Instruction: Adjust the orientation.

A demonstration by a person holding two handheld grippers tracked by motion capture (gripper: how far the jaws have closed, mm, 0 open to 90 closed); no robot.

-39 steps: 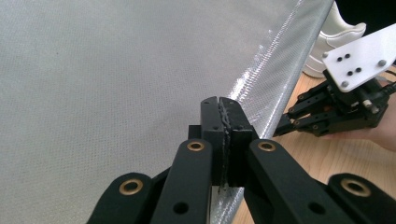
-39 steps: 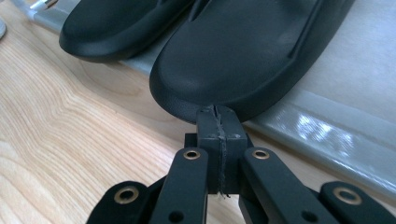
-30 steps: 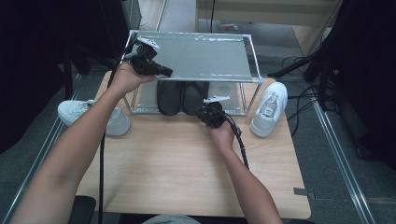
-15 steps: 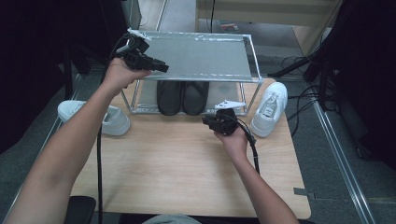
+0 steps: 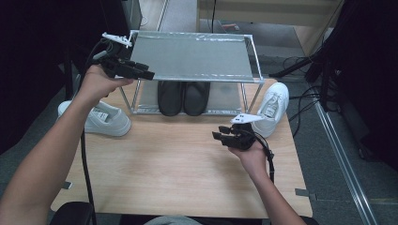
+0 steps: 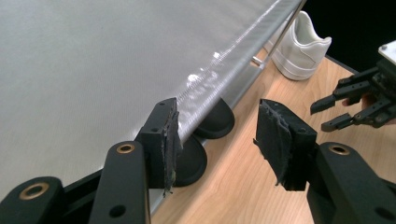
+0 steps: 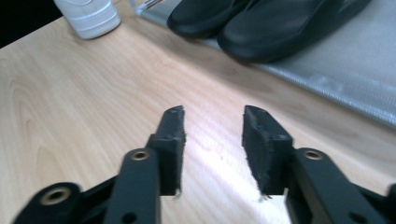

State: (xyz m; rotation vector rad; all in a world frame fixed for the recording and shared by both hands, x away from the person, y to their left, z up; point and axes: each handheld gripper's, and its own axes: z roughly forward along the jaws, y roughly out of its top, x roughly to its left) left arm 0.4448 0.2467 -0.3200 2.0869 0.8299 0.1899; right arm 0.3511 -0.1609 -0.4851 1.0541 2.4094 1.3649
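Note:
A metal shoe rack with grey mesh shelves stands at the table's far side. A pair of black shoes sits on its lower shelf. One white sneaker lies left of the rack and another stands at its right. My left gripper hovers open at the top shelf's front left corner, nothing between its jaws. My right gripper is held open above the bare table in front of the rack, its jaws pointing toward the black shoes.
The wooden table stretches bare between the rack and the person. Cables trail from both grippers. Dark equipment and floor cables flank the table at right, and a metal rail runs along the floor there.
My right gripper has drawn back from the black shoes toward the person and a little right. My left gripper has shifted slightly left beside the top shelf's corner.

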